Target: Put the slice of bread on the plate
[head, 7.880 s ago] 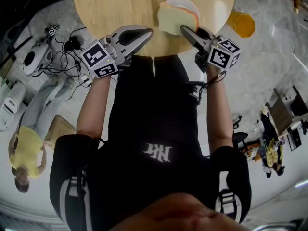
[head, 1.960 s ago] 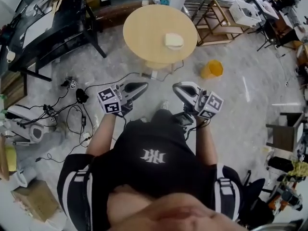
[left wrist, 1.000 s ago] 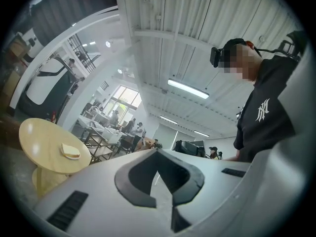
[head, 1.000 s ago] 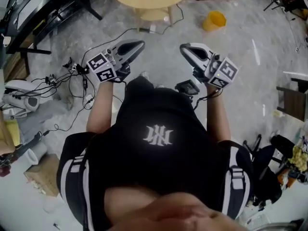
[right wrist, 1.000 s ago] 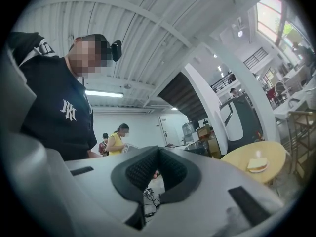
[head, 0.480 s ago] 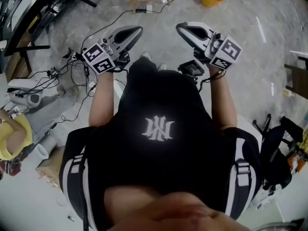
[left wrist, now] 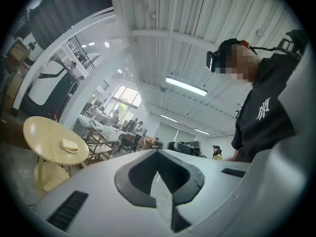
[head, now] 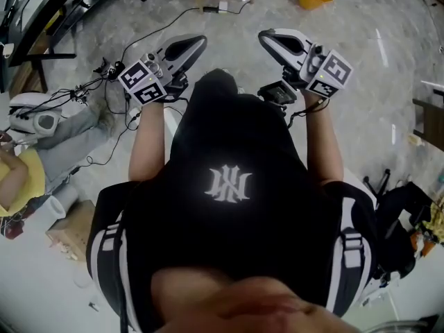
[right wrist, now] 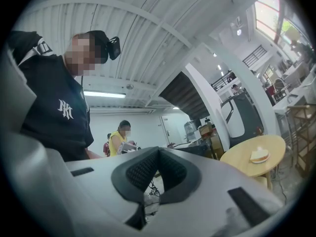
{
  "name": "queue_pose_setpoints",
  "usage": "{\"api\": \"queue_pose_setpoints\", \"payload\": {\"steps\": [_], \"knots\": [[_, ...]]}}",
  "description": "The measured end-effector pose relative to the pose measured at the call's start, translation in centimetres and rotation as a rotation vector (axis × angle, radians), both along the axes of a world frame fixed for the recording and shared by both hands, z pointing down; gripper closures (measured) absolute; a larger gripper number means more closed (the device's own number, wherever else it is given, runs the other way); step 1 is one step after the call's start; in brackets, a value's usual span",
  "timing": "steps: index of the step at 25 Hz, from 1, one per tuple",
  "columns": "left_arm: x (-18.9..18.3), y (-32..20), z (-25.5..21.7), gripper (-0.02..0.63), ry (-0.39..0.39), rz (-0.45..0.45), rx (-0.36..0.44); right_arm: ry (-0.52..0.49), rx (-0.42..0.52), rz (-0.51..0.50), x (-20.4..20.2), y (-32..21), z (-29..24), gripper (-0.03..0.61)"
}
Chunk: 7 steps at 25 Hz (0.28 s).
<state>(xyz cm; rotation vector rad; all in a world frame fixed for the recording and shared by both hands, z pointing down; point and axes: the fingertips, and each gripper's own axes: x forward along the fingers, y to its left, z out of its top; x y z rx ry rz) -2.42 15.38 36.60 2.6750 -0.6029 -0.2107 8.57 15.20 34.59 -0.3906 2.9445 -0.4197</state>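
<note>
Presently we record the following.

- **Slice of bread [right wrist: 258, 153]:** it lies on the white plate [right wrist: 259, 159], which sits on the round wooden bench [right wrist: 242, 161]. The bench shows at 3 o'clock in the right gripper view and at 9 o'clock in the left gripper view, well apart from both tools.
- **Left tool [head: 199, 42]:** at 11 o'clock in the head view, held over the floor. Its jaws are pressed together with nothing between them.
- **Right tool [head: 266, 36]:** at 1 o'clock in the head view. Its jaws are likewise pressed together and empty.
- **Status:** we judge the task complete, since the bread rests on the plate and neither tool carries anything. We see no step left.
</note>
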Motion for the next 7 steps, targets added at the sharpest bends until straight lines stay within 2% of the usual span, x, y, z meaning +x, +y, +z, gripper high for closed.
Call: {"api": "queue_pose_setpoints", "payload": {"steps": [7], "knots": [[-2.8,0.4,0.0,0.607,0.003,-0.046,0.003,-0.010,-0.001,-0.035,-2.6,-0.6,0.1,0.577]]}}
